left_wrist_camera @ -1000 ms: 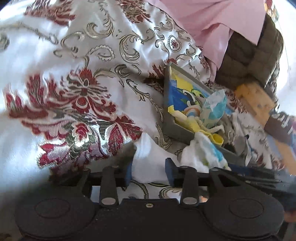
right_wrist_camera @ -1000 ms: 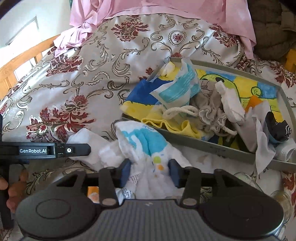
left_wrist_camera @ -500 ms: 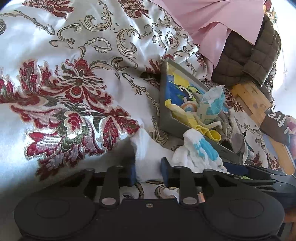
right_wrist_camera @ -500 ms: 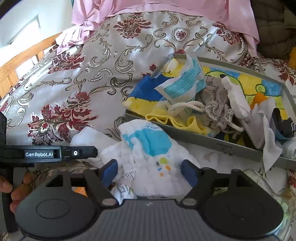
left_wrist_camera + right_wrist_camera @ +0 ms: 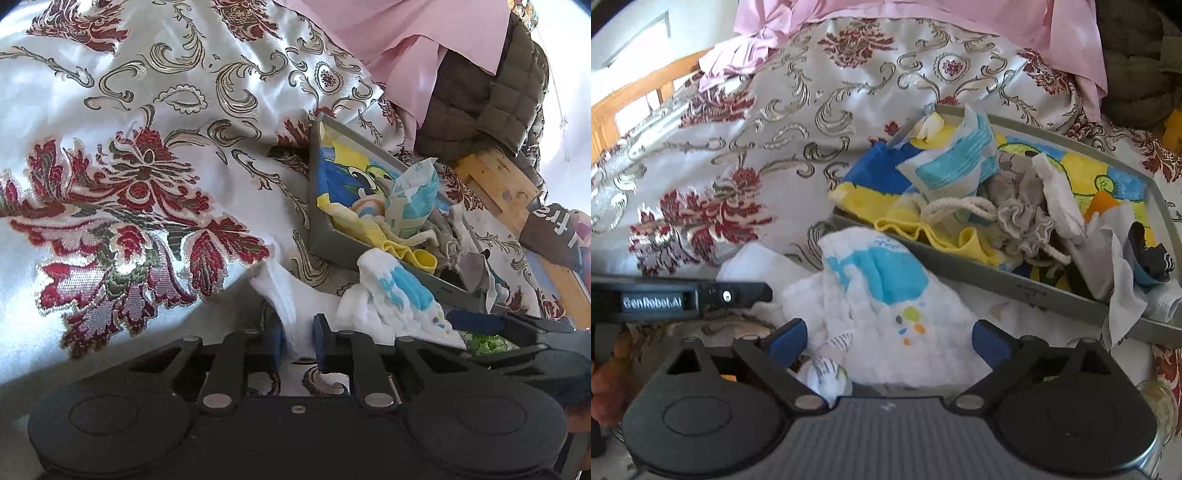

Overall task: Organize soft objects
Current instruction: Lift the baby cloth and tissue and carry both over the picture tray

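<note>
A plain white cloth (image 5: 284, 295) lies on the flowered bedspread, and my left gripper (image 5: 298, 341) is closing, its blue pads pressing a fold of it. Beside it sits a white cloth with blue print (image 5: 391, 295), leaning on the grey tray (image 5: 332, 251). In the right wrist view that printed cloth (image 5: 879, 288) lies loose between the wide jaws of my right gripper (image 5: 888, 338), which are opening and do not touch it. The tray (image 5: 997, 284) holds several crumpled cloths and a drawstring pouch (image 5: 1019, 221). I cannot tell whether the two white cloths are joined.
A pink sheet (image 5: 886, 14) and a brown quilted jacket (image 5: 480, 92) lie behind the tray. A wooden frame (image 5: 498, 184) runs at the right. A glass jar (image 5: 1156, 406) stands by my right gripper. A hand (image 5: 605, 376) holds the left gripper's body (image 5: 683, 299).
The left jaws have narrowed onto the plain white cloth. The right jaws, earlier pinching the printed cloth, have spread wide and let it go. Both hands stayed about where they were.
</note>
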Demonstrator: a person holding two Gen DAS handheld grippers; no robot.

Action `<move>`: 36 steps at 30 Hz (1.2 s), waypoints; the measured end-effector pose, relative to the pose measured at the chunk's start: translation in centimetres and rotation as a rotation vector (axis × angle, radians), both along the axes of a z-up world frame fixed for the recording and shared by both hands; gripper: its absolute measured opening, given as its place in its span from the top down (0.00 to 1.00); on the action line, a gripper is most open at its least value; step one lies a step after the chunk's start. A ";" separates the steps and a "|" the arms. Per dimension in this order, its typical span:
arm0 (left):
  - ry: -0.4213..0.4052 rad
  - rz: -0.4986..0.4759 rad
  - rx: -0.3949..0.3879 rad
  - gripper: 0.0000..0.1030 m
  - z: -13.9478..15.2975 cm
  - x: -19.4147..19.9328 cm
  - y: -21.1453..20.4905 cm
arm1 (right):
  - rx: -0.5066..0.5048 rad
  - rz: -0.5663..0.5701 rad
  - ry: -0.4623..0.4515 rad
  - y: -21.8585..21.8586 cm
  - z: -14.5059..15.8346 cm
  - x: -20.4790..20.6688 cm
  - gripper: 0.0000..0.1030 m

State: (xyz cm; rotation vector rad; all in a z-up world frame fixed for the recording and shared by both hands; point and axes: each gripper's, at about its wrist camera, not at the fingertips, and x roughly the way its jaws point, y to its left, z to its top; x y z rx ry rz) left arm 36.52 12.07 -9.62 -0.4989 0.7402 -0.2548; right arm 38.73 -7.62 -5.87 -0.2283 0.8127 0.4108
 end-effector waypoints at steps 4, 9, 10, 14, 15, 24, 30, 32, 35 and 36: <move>-0.003 -0.013 0.036 0.86 0.2 0.0 -0.5 | -0.014 0.018 0.001 0.5 0.0 -0.4 0.11; -0.018 -0.029 0.079 0.90 0.5 -0.2 -1.0 | 0.024 0.027 0.030 0.4 -0.2 -0.8 0.38; -0.020 -0.031 0.086 0.91 0.6 -0.3 -1.1 | 0.021 0.032 0.024 0.4 -0.3 -0.9 0.44; -0.047 -0.036 0.150 0.92 1.4 -1.0 -1.9 | 0.005 0.041 -0.018 0.4 -0.1 -2.0 0.62; -0.059 -0.039 0.174 0.93 1.7 -1.2 -2.2 | 0.000 0.043 -0.033 0.3 0.1 -2.3 0.65; -0.192 -0.034 0.342 0.93 5.6 -4.0 -4.6 | -0.037 0.046 -0.218 -1.2 2.8 -5.8 0.71; -0.280 -0.007 0.403 0.93 8.3 -6.2 -6.2 | -0.035 0.048 -0.352 -2.6 5.1 -8.3 0.71; -0.311 -0.002 0.416 0.93 9.1 -7.0 -6.8 | -0.033 0.038 -0.410 -3.1 5.8 -9.0 0.71; -0.351 0.001 0.427 0.93 10.2 -8.1 -7.6 | -0.013 0.009 -0.492 -4.5 6.6 -9.4 0.71; -0.358 0.005 0.427 0.93 10.6 -8.2 -7.9 | -0.007 -0.002 -0.513 -4.9 6.8 -9.3 0.71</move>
